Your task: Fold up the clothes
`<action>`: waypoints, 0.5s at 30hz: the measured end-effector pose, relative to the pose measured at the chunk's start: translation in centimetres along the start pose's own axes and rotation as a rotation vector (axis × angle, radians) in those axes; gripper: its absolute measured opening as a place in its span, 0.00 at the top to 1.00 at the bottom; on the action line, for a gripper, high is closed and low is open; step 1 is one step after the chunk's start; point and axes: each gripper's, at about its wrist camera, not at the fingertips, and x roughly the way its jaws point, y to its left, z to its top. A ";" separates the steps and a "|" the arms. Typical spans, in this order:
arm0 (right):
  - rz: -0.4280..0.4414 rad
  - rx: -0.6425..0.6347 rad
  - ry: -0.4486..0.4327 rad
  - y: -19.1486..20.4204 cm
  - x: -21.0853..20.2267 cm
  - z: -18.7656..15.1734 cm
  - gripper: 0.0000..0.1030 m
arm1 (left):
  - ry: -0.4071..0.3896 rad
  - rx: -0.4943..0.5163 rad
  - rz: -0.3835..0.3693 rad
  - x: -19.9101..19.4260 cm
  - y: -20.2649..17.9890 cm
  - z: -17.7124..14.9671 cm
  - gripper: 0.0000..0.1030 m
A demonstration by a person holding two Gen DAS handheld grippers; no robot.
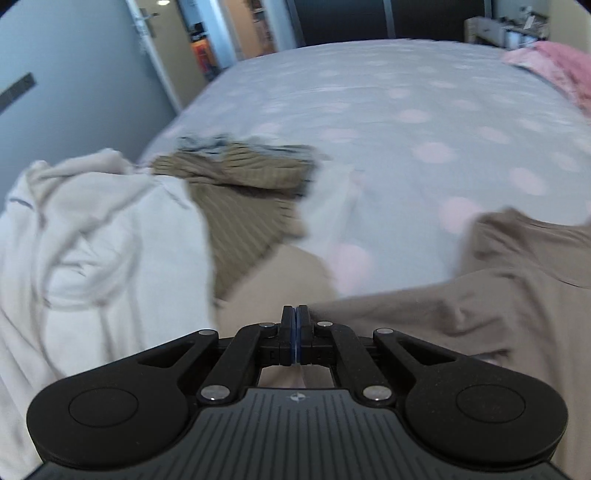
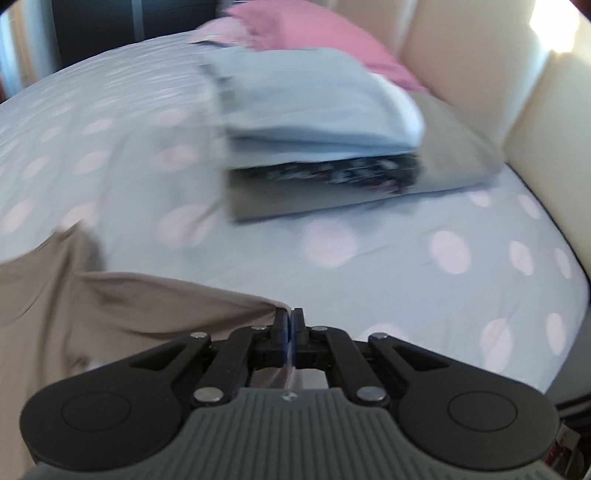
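A taupe garment [image 1: 491,295] lies stretched over the near part of the bed; it also shows in the right wrist view [image 2: 92,314]. My left gripper [image 1: 296,312] is shut on one edge of it, with the cloth running off to the right. My right gripper [image 2: 289,315] is shut on the opposite edge, with the cloth running off to the left. Both views are blurred.
The bed [image 1: 369,110] has a pale blue sheet with pink dots. A white garment [image 1: 92,240] and a brown striped one [image 1: 243,199] lie at the left. A stack of folded clothes [image 2: 314,122] sits near pink pillows [image 2: 306,33] and a cream headboard [image 2: 480,74].
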 end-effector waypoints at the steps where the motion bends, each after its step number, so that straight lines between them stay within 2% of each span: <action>1: -0.021 0.011 0.005 -0.5 0.7 0.6 0.99 | 0.022 -0.006 0.023 0.9 0.5 0.3 1.00; 6: -0.105 0.085 0.037 -2.8 4.6 2.6 0.99 | 0.098 0.014 0.101 5.0 1.5 0.7 1.00; 10: -0.117 0.096 0.083 -3.2 7.2 2.8 0.98 | 0.138 0.119 0.140 7.1 -0.1 0.1 1.00; 13: -0.114 0.075 0.099 -2.9 7.9 2.4 0.97 | 0.121 0.191 0.126 6.8 -0.7 0.3 1.00; 15: -0.106 0.069 0.091 -2.8 7.8 2.1 0.95 | 0.093 0.181 0.073 5.6 -0.8 0.9 0.92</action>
